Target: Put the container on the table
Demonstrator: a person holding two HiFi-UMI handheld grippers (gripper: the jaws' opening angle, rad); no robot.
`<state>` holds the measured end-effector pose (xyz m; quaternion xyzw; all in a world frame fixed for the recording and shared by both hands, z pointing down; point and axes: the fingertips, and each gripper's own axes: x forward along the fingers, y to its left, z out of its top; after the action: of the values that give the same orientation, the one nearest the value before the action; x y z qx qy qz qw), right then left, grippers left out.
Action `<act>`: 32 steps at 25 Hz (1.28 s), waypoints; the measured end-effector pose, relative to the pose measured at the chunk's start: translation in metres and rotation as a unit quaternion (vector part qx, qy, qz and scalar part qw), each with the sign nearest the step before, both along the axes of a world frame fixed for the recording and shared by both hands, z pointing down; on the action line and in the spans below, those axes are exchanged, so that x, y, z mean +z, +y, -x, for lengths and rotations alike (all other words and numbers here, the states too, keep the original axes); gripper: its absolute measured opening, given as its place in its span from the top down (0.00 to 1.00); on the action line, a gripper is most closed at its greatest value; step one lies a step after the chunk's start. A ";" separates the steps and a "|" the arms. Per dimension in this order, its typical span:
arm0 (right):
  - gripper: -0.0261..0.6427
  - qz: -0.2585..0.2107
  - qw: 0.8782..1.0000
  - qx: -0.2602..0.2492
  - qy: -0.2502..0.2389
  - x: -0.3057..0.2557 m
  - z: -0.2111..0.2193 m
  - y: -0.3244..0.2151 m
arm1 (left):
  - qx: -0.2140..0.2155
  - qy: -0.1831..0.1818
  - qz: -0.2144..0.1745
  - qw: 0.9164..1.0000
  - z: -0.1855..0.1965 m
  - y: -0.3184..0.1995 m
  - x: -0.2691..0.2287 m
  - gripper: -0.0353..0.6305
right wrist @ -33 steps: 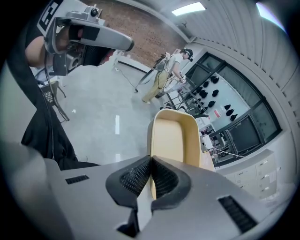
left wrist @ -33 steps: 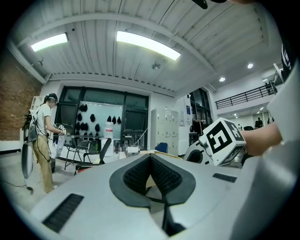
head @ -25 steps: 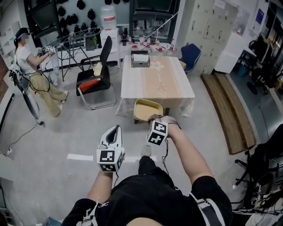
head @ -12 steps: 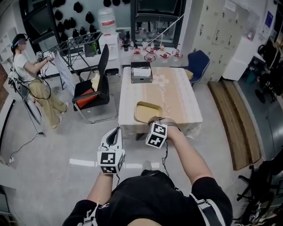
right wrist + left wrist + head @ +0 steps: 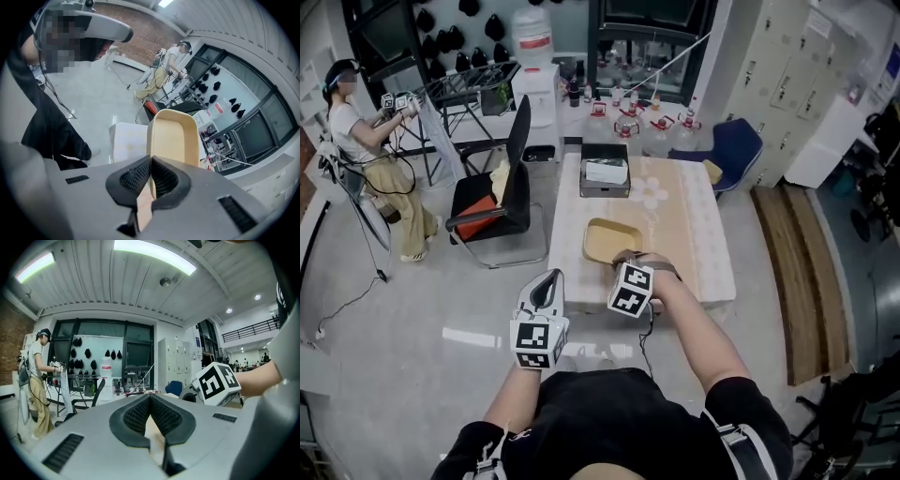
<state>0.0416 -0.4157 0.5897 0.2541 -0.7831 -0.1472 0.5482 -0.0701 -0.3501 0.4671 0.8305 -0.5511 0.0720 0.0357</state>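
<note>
- While two grippers show, the task's thing is one: a shallow tan rectangular plastic container [image 5: 612, 241].
- Around it are one pale cloth-covered table [image 5: 694, 253], one black open box of papers [image 5: 605, 173] at the table's far end, and two chairs: a black office chair [image 5: 502, 192] and a blue chair [image 5: 727, 150].
- One person [image 5: 366, 141] stands well apart at the far left.
- The container lies over the table's near left part, inside both edges. Bare cloth spreads to its right and beyond it up to the box. Whether it rests on the cloth I cannot tell.
- The right gripper [image 5: 624, 256] pinches the container's near rim between its pads, and the container reaches away from them.
- The left gripper [image 5: 547, 278], pads pressed together on nothing, hangs over the grey floor [image 5: 441, 281] short of the table's near edge.
</note>
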 end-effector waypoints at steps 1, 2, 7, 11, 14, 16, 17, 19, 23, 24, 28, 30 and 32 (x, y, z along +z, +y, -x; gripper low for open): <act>0.93 -0.003 1.000 0.000 -0.002 -0.001 0.003 -0.010 | 0.000 0.002 0.001 1.000 0.002 -0.009 -0.002 0.93; 0.93 -0.007 1.000 0.001 -0.002 -0.001 0.005 -0.019 | 0.002 0.003 0.000 1.000 0.003 -0.017 -0.004 0.93; 0.93 -0.006 1.000 -0.002 0.019 0.012 0.021 -0.052 | 0.011 0.001 -0.007 1.000 0.012 -0.052 -0.003 0.93; 0.93 0.012 0.999 -0.018 0.047 0.035 0.033 -0.068 | 0.013 0.002 -0.007 1.000 0.018 -0.072 -0.002 0.93; 0.93 0.024 0.998 -0.027 0.060 0.052 0.043 -0.078 | 0.013 0.001 -0.007 1.000 0.023 -0.081 -0.001 0.93; 0.93 0.034 0.996 -0.033 0.072 0.067 0.048 -0.083 | 0.010 0.003 -0.004 1.000 0.027 -0.086 0.002 0.93; 0.93 0.039 0.995 -0.036 0.079 0.075 0.049 -0.088 | 0.008 0.004 -0.002 1.000 0.029 -0.089 0.004 0.93; 0.93 0.049 0.994 -0.039 0.092 0.091 0.050 -0.096 | 0.005 0.007 0.001 1.000 0.032 -0.094 0.008 0.93; 0.93 0.052 0.993 -0.041 0.102 0.116 0.050 -0.112 | -0.001 0.006 0.001 1.000 0.036 -0.103 0.008 0.93; 0.93 0.051 0.992 -0.041 0.104 0.122 0.050 -0.116 | -0.003 0.005 0.001 1.000 0.038 -0.104 0.008 0.93; 0.92 0.052 0.991 -0.038 0.115 0.144 0.047 -0.123 | -0.013 0.006 0.002 1.000 0.047 -0.108 0.010 0.93; 0.92 0.052 0.990 -0.036 0.123 0.153 0.047 -0.125 | -0.017 0.007 0.003 1.000 0.054 -0.107 0.011 0.93; 0.92 0.051 0.990 -0.035 0.129 0.159 0.046 -0.126 | -0.021 0.008 0.005 1.000 0.059 -0.107 0.011 0.93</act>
<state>-0.0044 -0.5412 0.7485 0.1770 -0.7205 -0.1577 0.6517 -0.1287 -0.4570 0.4777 0.8192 -0.5677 0.0668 0.0458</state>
